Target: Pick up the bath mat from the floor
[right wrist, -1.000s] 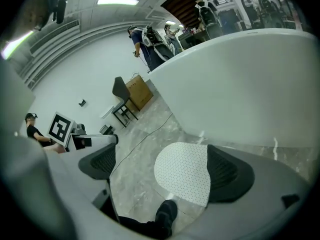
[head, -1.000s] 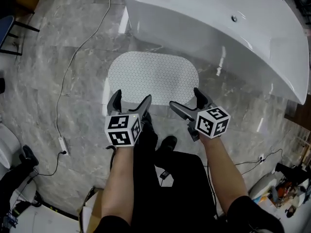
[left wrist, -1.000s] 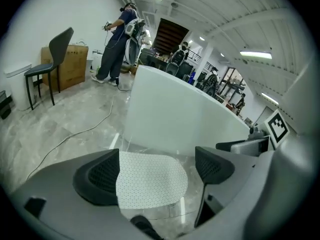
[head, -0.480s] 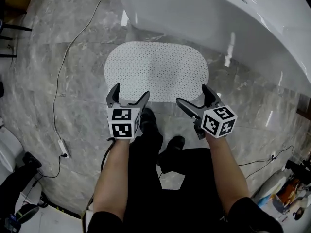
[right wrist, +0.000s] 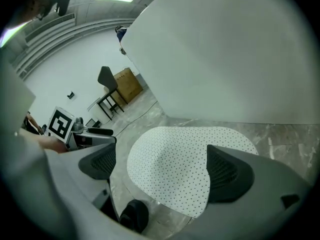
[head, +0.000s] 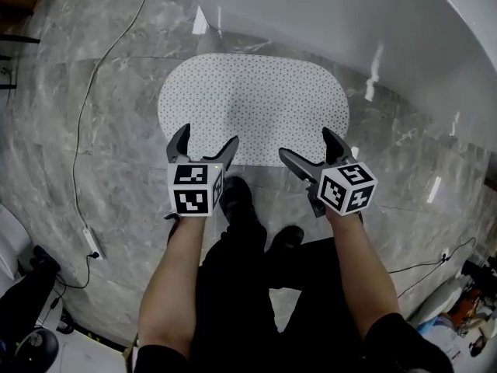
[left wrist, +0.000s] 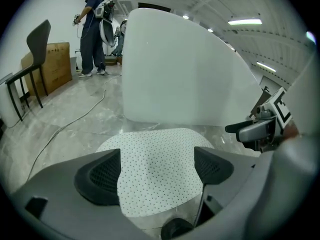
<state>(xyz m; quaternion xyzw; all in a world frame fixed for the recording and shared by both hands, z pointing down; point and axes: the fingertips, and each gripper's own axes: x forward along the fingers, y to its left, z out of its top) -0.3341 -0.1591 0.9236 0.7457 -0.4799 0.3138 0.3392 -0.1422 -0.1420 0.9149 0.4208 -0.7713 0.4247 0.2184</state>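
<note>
A white oval bath mat (head: 252, 107) with small dark dots lies flat on the grey marble floor in front of the white bathtub (head: 373, 22). In the head view my left gripper (head: 203, 144) hovers open over the mat's near left edge and my right gripper (head: 309, 146) hovers open over its near right edge. The left gripper view shows the mat (left wrist: 157, 171) between and below the left gripper (left wrist: 157, 169), nothing held. In the right gripper view the mat (right wrist: 175, 169) likewise spreads under the empty right gripper (right wrist: 160, 166).
The tub wall (left wrist: 175, 79) rises just behind the mat. A white cable (head: 89, 115) runs along the floor at left. My black shoes (head: 235, 199) stand at the mat's near edge. A black chair (left wrist: 30, 69), cardboard box (left wrist: 52, 66) and a standing person (left wrist: 95, 34) are far left.
Both grippers and the head have come closer to the mat, which now looks larger; the jaws now reach over its near edge. Both stay open.
</note>
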